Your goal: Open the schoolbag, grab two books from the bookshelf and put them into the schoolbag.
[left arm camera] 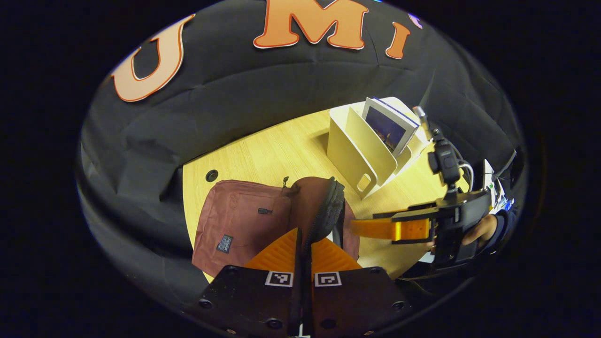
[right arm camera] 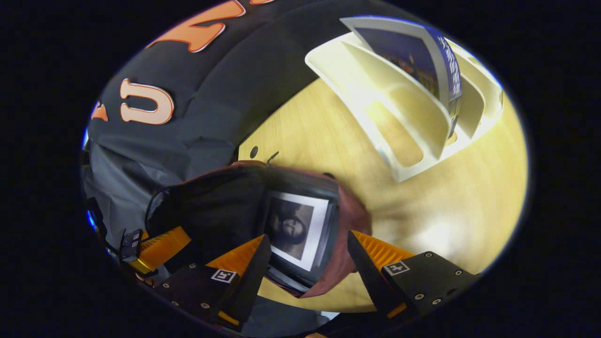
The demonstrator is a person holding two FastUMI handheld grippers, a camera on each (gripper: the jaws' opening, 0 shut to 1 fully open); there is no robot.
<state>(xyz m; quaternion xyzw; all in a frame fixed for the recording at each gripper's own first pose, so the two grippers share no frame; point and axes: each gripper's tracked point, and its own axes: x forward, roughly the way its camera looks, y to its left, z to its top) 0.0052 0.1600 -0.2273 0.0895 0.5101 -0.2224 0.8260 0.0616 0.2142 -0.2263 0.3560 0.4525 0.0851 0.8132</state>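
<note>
One book in the schoolbag (right arm camera: 345, 225), one on the shelf.
Left gripper (left arm camera: 304, 239) pinched tight on the bag's opening edge — right gripper (right arm camera: 307, 253) spread wide, empty, over the book (right arm camera: 296, 228) inside; second book (left arm camera: 389, 124) upright in the bookshelf (left arm camera: 352, 150) on the table (left arm camera: 277, 150).

one schoolbag (left arm camera: 239, 220), one bookshelf (left arm camera: 361, 150), two books (right arm camera: 296, 230) (left arm camera: 389, 126)

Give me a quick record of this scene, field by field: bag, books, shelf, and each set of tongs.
schoolbag: maroon schoolbag lying on the wooden table, mouth held open
book in bag: one book inside the opening
bookshelf: cream bookshelf beside the bag, one book on shelf leaning in a slot
left tongs: shut on the bag's opening edge
right tongs: open, at the bag's mouth
</note>
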